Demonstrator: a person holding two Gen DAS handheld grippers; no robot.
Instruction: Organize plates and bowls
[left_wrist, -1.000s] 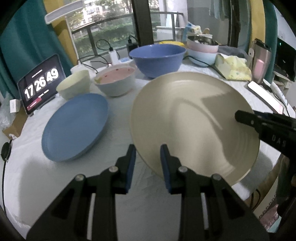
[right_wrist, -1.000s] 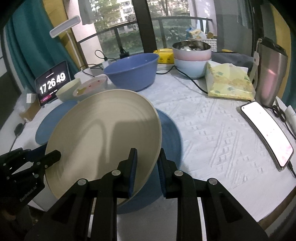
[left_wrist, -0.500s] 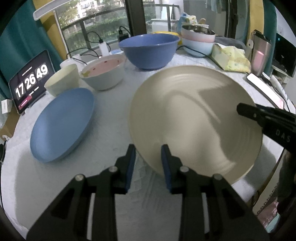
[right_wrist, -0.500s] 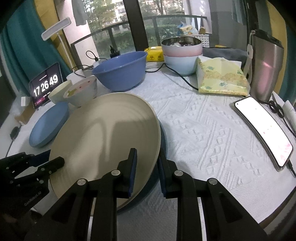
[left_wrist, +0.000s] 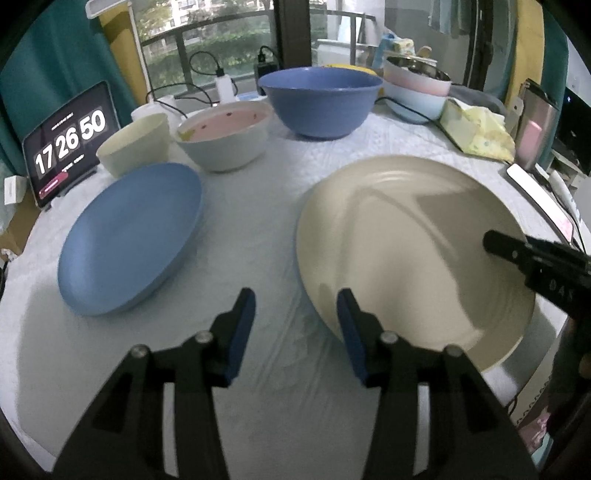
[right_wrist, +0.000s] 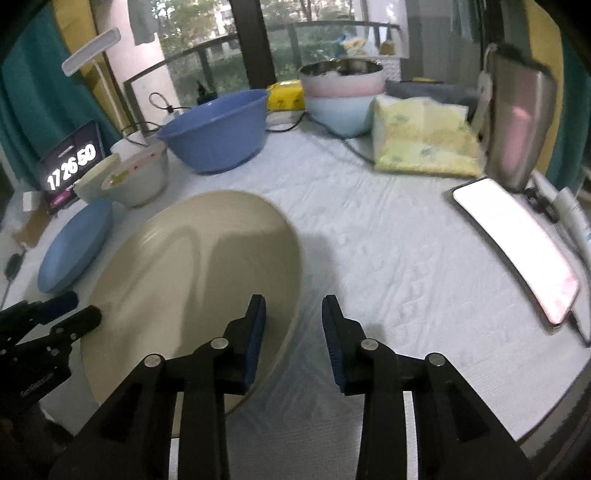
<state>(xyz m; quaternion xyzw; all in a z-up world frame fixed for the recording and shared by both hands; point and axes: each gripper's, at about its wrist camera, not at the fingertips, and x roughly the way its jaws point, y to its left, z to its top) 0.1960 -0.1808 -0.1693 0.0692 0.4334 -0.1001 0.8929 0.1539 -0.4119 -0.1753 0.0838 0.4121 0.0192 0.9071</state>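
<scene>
A large beige plate (left_wrist: 413, 254) (right_wrist: 199, 280) lies flat on the white tablecloth near the front edge. My left gripper (left_wrist: 295, 321) is at the plate's near-left rim. Its jaws are opening; the rim sits just inside the right finger and the pads do not press on it. My right gripper (right_wrist: 293, 317) is at the opposite rim, jaws also opening, with the rim beside the left finger and untouched. A blue plate (left_wrist: 129, 240) (right_wrist: 74, 251) lies to the left. Behind stand a cream bowl (left_wrist: 133, 147), a white bowl with a pink inside (left_wrist: 225, 136) and a big blue bowl (left_wrist: 319, 99).
Stacked pink and pale blue bowls (right_wrist: 343, 92) with a metal bowl on top stand at the back. A yellow tissue pack (right_wrist: 424, 144), a steel tumbler (right_wrist: 517, 122) and a lit phone (right_wrist: 517, 243) fill the right side. A tablet clock (left_wrist: 66, 144) leans at far left.
Both grippers were shut on the beige plate's rims and held it tilted above the table. The plate has come down flat, and both pairs of jaws have spread off its rim.
</scene>
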